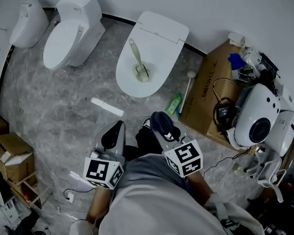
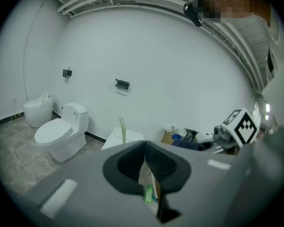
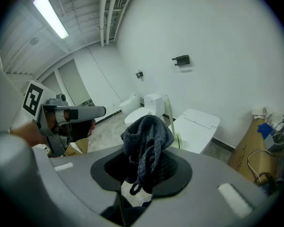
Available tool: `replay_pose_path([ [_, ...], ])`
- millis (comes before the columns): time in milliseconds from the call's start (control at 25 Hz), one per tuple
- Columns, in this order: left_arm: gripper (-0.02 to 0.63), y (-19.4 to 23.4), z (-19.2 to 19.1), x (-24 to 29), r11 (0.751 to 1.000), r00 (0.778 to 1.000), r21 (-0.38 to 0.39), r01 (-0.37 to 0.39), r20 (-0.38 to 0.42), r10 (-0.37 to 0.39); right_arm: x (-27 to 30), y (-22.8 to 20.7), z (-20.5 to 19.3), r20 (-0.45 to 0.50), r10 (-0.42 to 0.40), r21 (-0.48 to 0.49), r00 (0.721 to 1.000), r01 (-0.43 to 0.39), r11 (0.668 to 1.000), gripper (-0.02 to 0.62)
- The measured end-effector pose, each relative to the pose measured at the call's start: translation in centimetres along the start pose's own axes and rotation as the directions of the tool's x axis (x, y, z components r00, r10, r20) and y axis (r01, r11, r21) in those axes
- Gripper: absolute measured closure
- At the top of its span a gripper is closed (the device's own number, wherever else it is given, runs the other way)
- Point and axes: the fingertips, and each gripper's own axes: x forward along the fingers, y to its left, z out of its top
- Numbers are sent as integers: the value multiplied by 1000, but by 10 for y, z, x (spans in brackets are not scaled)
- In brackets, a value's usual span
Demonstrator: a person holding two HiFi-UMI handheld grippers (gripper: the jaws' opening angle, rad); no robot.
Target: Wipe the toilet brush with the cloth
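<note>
Floor (image 1: 54,106) is showing as grey veined stone with a dull finish. Left gripper (image 1: 116,129) is hovering low over it, close to the person's body. Its jaws are meeting at the tips with nothing between them, ribbed dark pads facing each other. It is idling for now.

Centre: brush (image 1: 138,61) is lying on the closed lid (image 1: 161,35) of the middle toilet, well apart from both grippers. The handle is pale green, slim and rigid-looking plastic, pointing toward the wall, with a squarish head at the near end. The lid is looking smooth, glossy white and gently domed.

Right gripper (image 1: 160,127) is pointing toward that toilet, its jaws clamping on the cloth (image 3: 146,134). The cloth is dark grey and knit-textured, bunching above the pads with a loop dangling below. It is soft, so likely draping and snagging easily.

Further right, a green bottle (image 1: 174,104) is sitting just beside a cardboard box (image 1: 206,92).

Judgement: the approach step is in hand. Wiping is not yet begun, since cloth and brush are not touching. The next move is probably calling for the left jaws opening and taking the handle to steady or lift the brush. The right would then be bringing the cloth against it. An unsecured brush risks sliding on that slick lid.
</note>
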Motion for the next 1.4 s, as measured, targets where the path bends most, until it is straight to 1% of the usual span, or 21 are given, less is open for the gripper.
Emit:
replay_pose_path([
  [280, 606, 8, 27, 51, 998, 998, 16, 57, -27, -57, 10, -31, 11, 11, -38, 87, 999, 37, 996, 489],
  [360, 606, 16, 37, 65, 997, 998, 32, 64, -25, -63, 16, -37, 15, 20, -47, 109, 999, 44, 993, 489],
  [480, 606, 35, 55, 92, 996, 997, 58, 72, -20, -71, 29, -44, 21, 23, -55, 110, 998, 52, 993, 489],
  [600, 606, 57, 73, 124, 991, 995, 86, 101, -27, -99, 43, -55, 31, 23, -95, 131, 995, 91, 987, 489],
  [720, 606, 75, 91, 155, 982, 988, 115, 149, -45, -145, 56, -69, 44, 15, -156, 178, 988, 151, 972, 489],
  [920, 606, 97, 102, 200, 954, 962, 146, 263, -114, -248, 78, -82, 72, 27, -252, 277, 967, 235, 932, 489],
  [1000, 606, 101, 104, 217, 936, 944, 153, 317, -145, -296, 86, -86, 82, 34, -294, 301, 955, 271, 914, 489],
  [1080, 606, 102, 106, 232, 913, 921, 158, 375, -173, -349, 92, -92, 90, 37, -338, 329, 940, 308, 893, 489],
  [1160, 606, 103, 108, 246, 894, 901, 159, 419, -191, -388, 95, -97, 98, 38, -381, 362, 924, 343, 867, 489],
  [1240, 606, 106, 111, 258, 882, 889, 158, 445, -200, -413, 96, -100, 105, 39, -429, 395, 903, 380, 836, 489],
  [1320, 606, 110, 113, 269, 871, 878, 153, 467, -203, -434, 96, -104, 111, 37, -481, 426, 876, 422, 800, 489],
  [1400, 606, 114, 110, 280, 857, 862, 148, 493, -215, -459, 97, -107, 116, 37, -519, 452, 854, 448, 771, 489],
])
